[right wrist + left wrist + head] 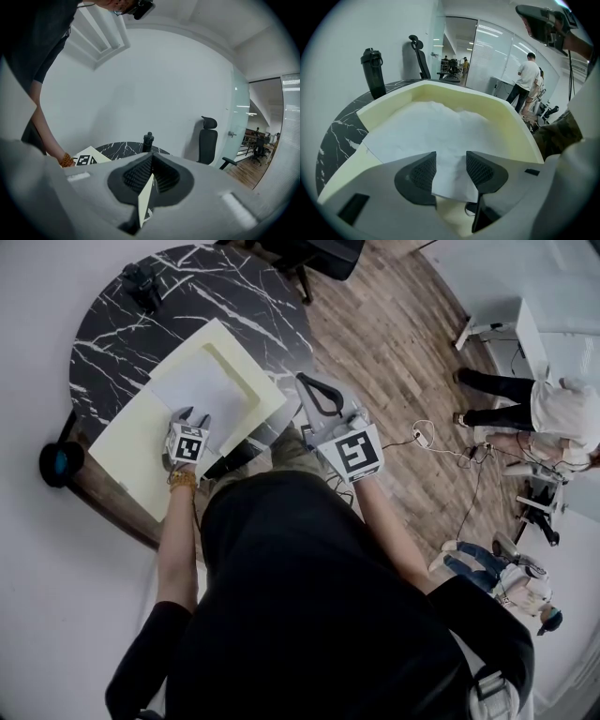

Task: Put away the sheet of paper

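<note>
The sheet of paper [192, 390] lies in the open yellow folder [122, 442] on the tabletop [112, 334], its near corner between the left tool's [451, 171] parted jaws, while the right tool [151, 176] is pinched on a thin pale card [145, 199], so the next move is probably to close the folder.

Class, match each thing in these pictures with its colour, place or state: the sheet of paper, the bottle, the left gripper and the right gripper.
Things:
1 sheet of paper
2 bottle
3 left gripper
4 right gripper

States:
A black, upright on the far side of the table
B jaws apart, the sheet's near edge between them
C white, lying in the open pale yellow folder
D jaws together on a thin cream strip

Pairs: 1-C, 2-A, 3-B, 4-D
</note>
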`<act>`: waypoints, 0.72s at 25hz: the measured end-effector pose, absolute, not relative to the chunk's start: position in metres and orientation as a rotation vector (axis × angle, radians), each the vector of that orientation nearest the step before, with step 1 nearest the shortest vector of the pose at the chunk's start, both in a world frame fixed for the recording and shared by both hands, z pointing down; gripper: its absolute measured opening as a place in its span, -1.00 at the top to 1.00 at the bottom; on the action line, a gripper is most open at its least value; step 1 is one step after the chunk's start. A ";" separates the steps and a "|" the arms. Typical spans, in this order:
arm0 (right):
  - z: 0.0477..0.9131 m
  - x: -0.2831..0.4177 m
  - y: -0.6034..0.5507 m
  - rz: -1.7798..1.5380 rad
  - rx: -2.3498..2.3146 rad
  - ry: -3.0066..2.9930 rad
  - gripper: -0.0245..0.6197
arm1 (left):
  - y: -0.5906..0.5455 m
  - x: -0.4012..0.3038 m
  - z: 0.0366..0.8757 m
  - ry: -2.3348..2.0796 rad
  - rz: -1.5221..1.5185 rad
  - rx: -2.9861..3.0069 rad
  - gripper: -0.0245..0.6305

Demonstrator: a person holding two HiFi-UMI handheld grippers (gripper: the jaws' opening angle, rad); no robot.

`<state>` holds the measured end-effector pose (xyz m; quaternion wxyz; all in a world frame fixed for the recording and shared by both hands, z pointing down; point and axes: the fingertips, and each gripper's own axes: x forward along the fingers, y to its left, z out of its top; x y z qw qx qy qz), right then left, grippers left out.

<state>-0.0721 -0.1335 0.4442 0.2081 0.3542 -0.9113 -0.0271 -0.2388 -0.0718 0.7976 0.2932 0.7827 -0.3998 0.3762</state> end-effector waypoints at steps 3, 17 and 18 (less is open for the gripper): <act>0.444 -0.076 -0.134 -0.090 0.975 -2.549 0.93 | -0.078 -0.235 0.798 -1.067 1.002 2.086 0.27; 0.433 -0.095 -0.133 -0.087 0.922 -2.624 0.93 | -0.080 -0.252 0.720 -1.303 0.767 2.167 0.27; 0.431 -0.098 -0.133 -0.089 0.912 -2.636 0.93 | -0.079 -0.255 0.703 -1.338 0.723 2.193 0.27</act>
